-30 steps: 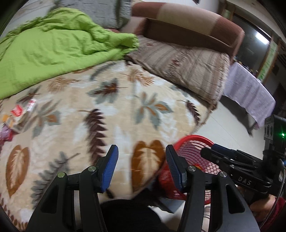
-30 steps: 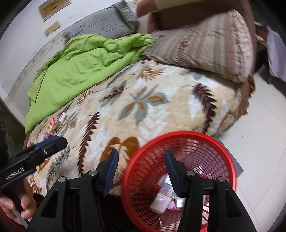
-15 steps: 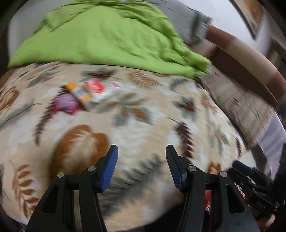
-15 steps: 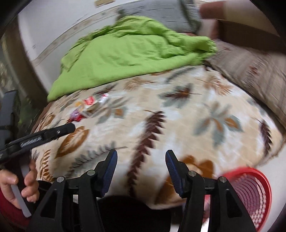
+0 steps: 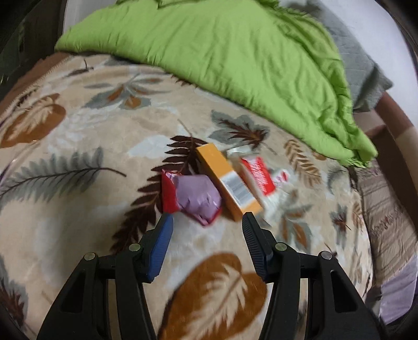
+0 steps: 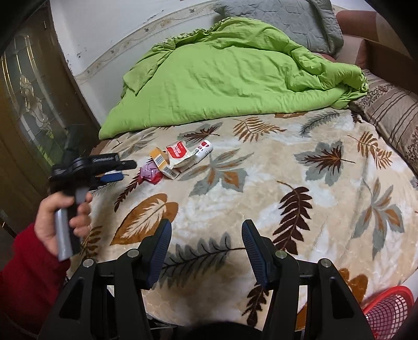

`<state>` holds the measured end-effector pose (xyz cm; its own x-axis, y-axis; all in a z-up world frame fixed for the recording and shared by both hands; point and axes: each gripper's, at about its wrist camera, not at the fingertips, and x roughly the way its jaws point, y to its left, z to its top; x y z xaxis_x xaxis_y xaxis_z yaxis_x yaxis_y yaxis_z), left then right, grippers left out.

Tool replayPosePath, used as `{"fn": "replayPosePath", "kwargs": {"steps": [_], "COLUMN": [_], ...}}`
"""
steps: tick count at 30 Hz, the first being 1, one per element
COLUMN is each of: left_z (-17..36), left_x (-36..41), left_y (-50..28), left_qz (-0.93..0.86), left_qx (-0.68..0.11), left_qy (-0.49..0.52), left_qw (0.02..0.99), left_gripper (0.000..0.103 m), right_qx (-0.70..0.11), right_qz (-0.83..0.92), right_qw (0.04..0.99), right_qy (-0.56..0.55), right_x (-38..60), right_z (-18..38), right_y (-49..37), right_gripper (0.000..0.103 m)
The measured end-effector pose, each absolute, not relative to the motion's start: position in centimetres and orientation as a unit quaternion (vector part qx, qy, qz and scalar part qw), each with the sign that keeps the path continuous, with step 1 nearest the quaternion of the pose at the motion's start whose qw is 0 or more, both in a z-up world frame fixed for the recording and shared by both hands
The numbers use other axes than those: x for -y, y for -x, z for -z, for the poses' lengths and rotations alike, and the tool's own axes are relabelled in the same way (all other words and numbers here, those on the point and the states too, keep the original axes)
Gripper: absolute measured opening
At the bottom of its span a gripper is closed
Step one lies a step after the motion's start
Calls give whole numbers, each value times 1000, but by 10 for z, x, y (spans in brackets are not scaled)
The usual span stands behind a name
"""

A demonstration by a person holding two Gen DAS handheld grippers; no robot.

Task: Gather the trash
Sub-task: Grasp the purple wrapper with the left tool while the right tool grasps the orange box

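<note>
1. On the far left of the right wrist view, a hand (image 6: 61,219) in a red sleeve (image 6: 26,274) grips the handle of the left gripper (image 6: 122,170), which points at a small heap of trash; its jaws stand partly apart with nothing between them.
2. Just beyond those jaws, on a leaf-patterned blanket (image 5: 65,214), lies a crumpled purple and red wrapper (image 5: 192,194), the nearest piece.
3. Touching its right side is a long orange box (image 5: 227,180) with a barcode label at the near end.
4. Right of the box sits a red and white packet (image 5: 257,175), blurred, with a small white container (image 6: 203,150) beside it.
5. Behind the heap, a rumpled green quilt (image 5: 235,60) covers the far part of the bed, well clear of the trash, with a grey pillow (image 6: 282,18) behind it.
6. At centre foreground of the right wrist view, the right gripper (image 6: 206,240) hangs over bare blanket, jaws partly apart and empty, well apart from the heap.
7. At the bottom right corner, a red mesh basket (image 6: 386,311) shows past the bed's edge.
</note>
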<state>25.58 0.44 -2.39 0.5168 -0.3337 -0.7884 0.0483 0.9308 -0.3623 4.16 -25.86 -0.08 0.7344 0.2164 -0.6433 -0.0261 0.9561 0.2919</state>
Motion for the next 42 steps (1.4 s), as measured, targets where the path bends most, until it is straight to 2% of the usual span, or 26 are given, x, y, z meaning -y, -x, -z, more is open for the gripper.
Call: {"fn": "replayPosePath", "kwargs": {"steps": [6,10,11,13,14,22,27,31,33,42], "left_z": [57,68,68,66,64,49,46,56,61,63], "left_x": [5,10,9,12,13,-15,-35,-48,-54,-51], "left_y": [-295,-301,-301,-295,-291,-226,-201,-205,-208,-213], "left_qz": [89,82,82,86,86,71,26,13,10,14], "left_qx": [-506,-492,-487,-476,-472,-449,-413,-423,-428,-429], "left_qy": [158,156,155,138,131,141,140,158,171,168], "left_qw": [843,853,855,864,868,880,900,892,887,887], "left_gripper": [54,54,49,39,38,37,37,37,37,37], "right_qx": [-365,-369,-370,-373,-375,-372,-378,-405,-415,-453], "right_qz": [-52,-50,-52,-58,-64,-157,-205,-225,-221,-196], "right_qw": [919,917,916,914,913,909,902,886,883,866], "right_qy": [-142,-145,-146,-146,-145,-105,-49,-17,0,79], "right_x": [273,278,278,276,274,227,179,147,136,98], "right_z": [8,10,11,11,10,-8,-7,11,20,56], "right_y": [-45,-51,-53,-59,-63,-110,-166,-225,-247,-313], "right_gripper": [60,60,60,60,60,60,51,43,35,31]}}
